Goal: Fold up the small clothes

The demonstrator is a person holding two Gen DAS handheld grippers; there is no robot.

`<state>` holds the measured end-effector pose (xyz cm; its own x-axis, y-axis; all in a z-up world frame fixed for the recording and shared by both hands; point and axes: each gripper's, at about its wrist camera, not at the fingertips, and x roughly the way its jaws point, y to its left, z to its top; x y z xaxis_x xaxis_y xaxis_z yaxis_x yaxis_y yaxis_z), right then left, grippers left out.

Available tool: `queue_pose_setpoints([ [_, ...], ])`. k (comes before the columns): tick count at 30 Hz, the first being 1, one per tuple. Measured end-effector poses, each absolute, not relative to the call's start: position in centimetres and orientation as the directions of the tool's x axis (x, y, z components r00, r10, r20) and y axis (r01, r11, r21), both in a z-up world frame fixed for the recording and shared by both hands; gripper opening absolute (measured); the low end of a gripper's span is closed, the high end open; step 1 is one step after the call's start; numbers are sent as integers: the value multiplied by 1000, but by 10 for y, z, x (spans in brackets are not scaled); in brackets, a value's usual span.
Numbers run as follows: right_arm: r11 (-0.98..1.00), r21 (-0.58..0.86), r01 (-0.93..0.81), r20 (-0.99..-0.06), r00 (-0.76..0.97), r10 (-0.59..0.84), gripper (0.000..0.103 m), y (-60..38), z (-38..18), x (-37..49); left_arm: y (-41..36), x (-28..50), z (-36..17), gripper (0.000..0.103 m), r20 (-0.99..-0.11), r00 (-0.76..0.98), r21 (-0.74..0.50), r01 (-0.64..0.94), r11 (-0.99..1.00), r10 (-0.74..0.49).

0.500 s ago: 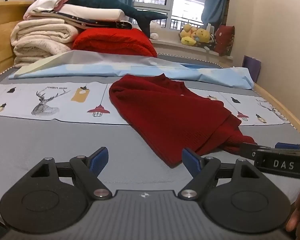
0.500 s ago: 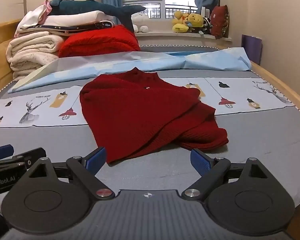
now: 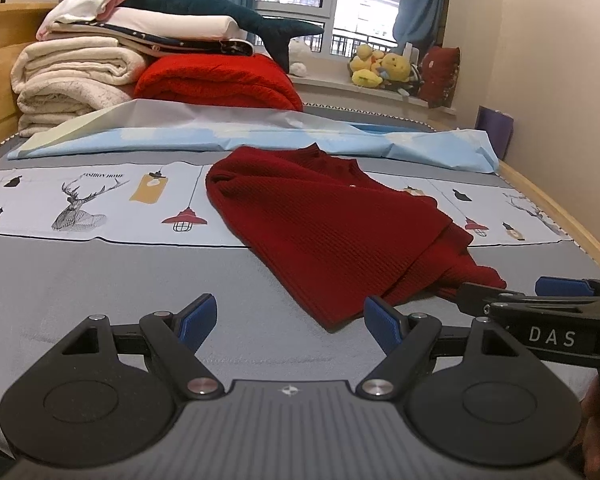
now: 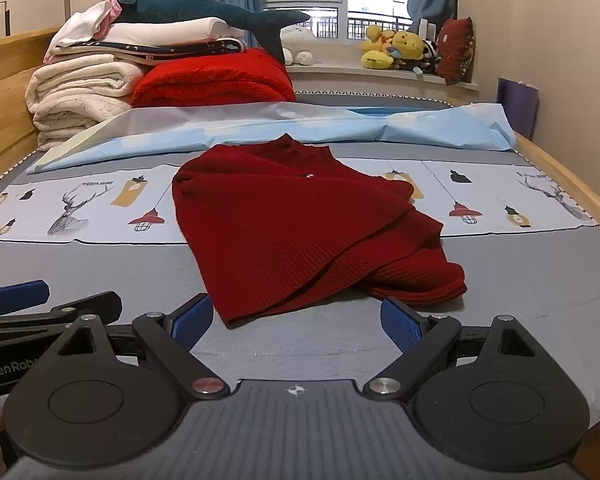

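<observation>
Lying rumpled on the grey bed [image 4: 80, 268], the dark red knit sweater [image 4: 296, 224] is the landmark here, and nothing about it looks neatly folded yet. Its body spreads flat toward the near left, ending in a pointed hem corner, while the near right side bunches into overlapping layers, possibly a sleeve or a doubled-over edge; which one cannot be told from these views. The collar points away, toward the pale blue sheet [image 4: 440, 128] lying just beyond the sweater. Further beyond, to the sweater's far left, stand a stack of folded blankets [image 4: 80, 88] and a bright red blanket [image 4: 216, 80], with a plush shark [image 4: 204, 10] on top.

The left gripper [image 3: 288, 322] hovers just short of the sweater's near hem corner, its blue-padded fingers [image 3: 196, 318] spread wide and holding nothing. The right gripper [image 4: 296, 322] sits nearer the bunched right side, also spread wide and empty, with the sweater's near edge between its two pads but apparently not touched. Each gripper shows at the edge of the other's view, so they are side by side.

By this judgement the task is at its beginning: the garment is laid out only roughly, and smoothing the bunched side, then grasping an edge and making the folds, all remain.
</observation>
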<state>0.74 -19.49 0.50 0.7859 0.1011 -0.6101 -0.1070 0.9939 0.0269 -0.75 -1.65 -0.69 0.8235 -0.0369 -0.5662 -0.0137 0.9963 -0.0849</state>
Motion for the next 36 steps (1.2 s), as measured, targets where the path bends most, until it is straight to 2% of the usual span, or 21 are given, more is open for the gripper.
queue_pose_setpoints([
  [36, 994, 21, -111, -607, 788, 101, 89, -190, 8, 8, -11, -6, -7, 85, -572, 819, -90, -24, 996, -32],
])
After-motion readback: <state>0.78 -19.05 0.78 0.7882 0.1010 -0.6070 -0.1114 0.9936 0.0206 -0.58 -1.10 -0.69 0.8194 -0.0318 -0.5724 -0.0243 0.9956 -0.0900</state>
